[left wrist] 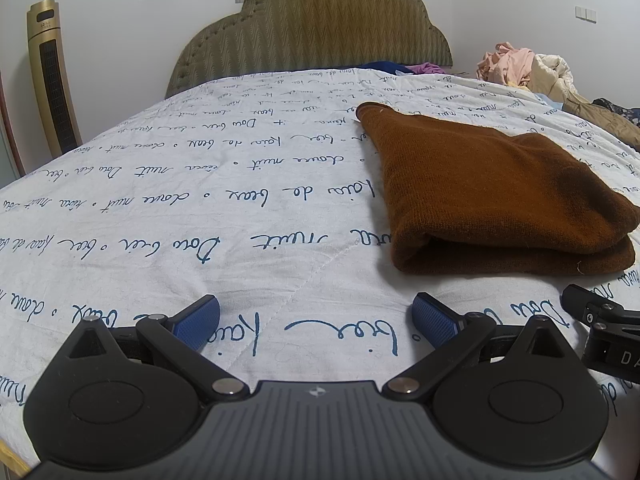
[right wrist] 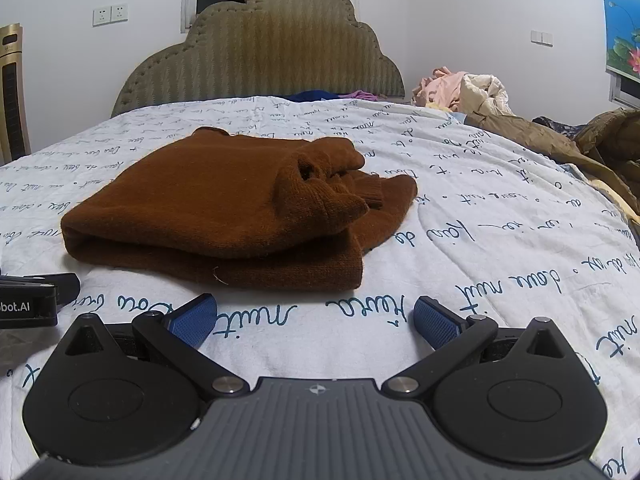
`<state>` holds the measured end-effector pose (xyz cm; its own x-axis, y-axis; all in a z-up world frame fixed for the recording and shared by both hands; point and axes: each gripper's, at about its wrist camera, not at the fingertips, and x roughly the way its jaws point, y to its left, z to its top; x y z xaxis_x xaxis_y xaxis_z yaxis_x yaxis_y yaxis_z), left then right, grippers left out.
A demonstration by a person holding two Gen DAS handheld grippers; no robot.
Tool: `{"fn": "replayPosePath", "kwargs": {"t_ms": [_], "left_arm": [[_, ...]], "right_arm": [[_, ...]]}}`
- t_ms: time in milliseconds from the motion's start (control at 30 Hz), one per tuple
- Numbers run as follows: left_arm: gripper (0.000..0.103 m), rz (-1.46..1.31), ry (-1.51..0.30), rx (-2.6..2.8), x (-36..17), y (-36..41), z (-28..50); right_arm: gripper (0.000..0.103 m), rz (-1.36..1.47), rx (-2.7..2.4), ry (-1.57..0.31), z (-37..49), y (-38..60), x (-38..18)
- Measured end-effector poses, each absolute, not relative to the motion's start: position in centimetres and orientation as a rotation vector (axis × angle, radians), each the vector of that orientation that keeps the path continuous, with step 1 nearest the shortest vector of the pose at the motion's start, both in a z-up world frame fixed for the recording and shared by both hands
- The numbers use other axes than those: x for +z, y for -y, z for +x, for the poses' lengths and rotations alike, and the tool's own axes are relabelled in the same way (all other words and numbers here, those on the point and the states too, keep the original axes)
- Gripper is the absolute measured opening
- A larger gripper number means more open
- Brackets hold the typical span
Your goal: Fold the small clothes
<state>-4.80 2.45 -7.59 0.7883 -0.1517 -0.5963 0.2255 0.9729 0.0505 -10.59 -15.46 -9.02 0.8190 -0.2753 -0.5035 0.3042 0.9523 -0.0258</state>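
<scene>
While both grippers rest low over the near part of the bed (right wrist: 500, 208), its white quilt printed with blue handwriting fills most of each view and carries every item shown. Padded olive headboard (right wrist: 256, 44): upright at the far edge. Heap of loose clothes (right wrist: 464, 88): pink, cream and tan pieces piled along the far right edge. Brown knit sweater (right wrist: 224, 208): folded into a thick, roughly rectangular bundle lying flat on the quilt, nearer the foot edge than the headboard; the rounded fold faces the cameras, and in the right wrist view a ribbed cuff and a rumpled sleeve end lie on top at its right end. Its long axis appears to run from the near edge toward the headboard, the narrower end pointing away in the left wrist view (left wrist: 480, 184). Left gripper (left wrist: 316, 324): jaws spread wide, blue pads over bare quilt, to the left of the sweater. Right gripper (right wrist: 316, 322): jaws likewise spread, empty, near the sweater's front fold without touching it.
</scene>
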Motion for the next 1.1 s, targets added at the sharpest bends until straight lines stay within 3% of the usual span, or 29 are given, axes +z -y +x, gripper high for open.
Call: {"fn": "replayPosePath", "kwargs": {"t_ms": [1100], "left_arm": [[0.103, 0.12, -0.631, -0.204, -7.6, -2.47, -4.79]], "right_arm": [[0.103, 0.047, -0.272, -0.515, -10.64, 15.43, -9.12]]}}
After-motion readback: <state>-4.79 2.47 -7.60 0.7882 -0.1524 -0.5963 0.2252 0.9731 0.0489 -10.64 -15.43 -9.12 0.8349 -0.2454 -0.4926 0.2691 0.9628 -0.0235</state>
